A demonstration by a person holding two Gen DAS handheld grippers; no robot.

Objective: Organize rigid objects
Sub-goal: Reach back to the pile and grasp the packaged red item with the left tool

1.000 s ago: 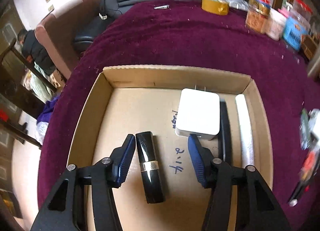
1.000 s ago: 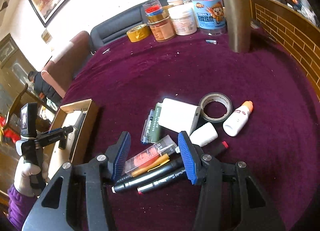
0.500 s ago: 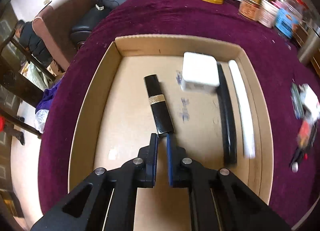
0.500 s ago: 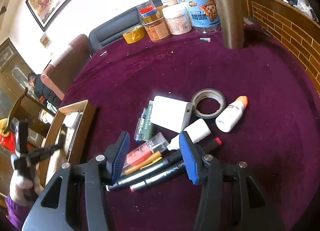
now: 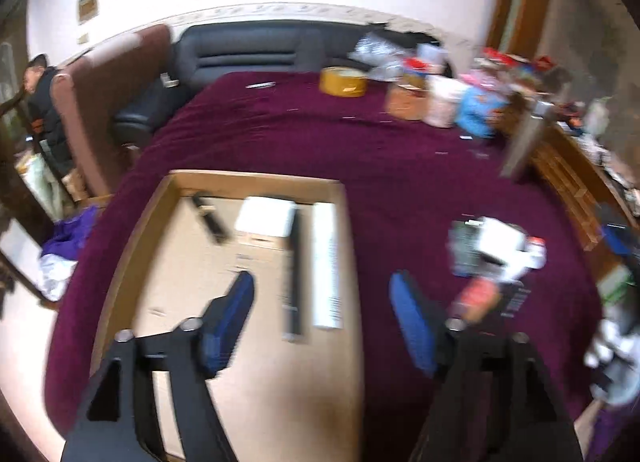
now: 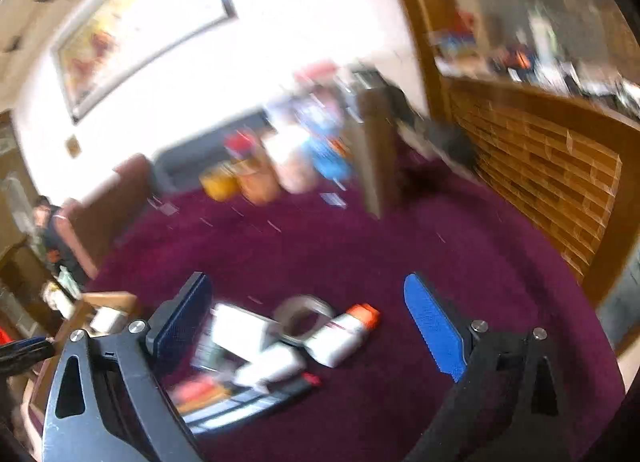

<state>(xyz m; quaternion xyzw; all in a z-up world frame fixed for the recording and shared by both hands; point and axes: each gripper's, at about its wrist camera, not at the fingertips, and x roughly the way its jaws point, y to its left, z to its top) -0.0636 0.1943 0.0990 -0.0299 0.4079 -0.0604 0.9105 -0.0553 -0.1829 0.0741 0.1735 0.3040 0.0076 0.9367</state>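
Observation:
A cardboard tray (image 5: 140,229) lies on the purple tablecloth. In it are a black lipstick tube (image 5: 208,221), a white charger block (image 5: 266,217), a black bar (image 5: 294,274) and a white tube (image 5: 326,266). My left gripper (image 5: 320,322) is open and empty, above the tray's right edge. A blurred pile of loose items lies to the right (image 5: 492,258). In the right wrist view my right gripper (image 6: 312,326) is open and empty above that pile: a white box (image 6: 236,330), a tape ring (image 6: 304,314), a white bottle with orange cap (image 6: 344,334) and markers (image 6: 248,398).
Jars, a yellow tape roll (image 5: 343,81) and a steel flask (image 6: 372,157) stand at the table's far side. A sofa (image 5: 248,53) and chair sit behind. A brick-patterned wall (image 6: 540,169) runs along the right. The tray also shows at the right wrist view's left edge (image 6: 108,298).
My left gripper opened wide, drew back from the lipstick and swung right toward the tray's edge. My right gripper opened wider and tilted upward. Both views are now motion-blurred.

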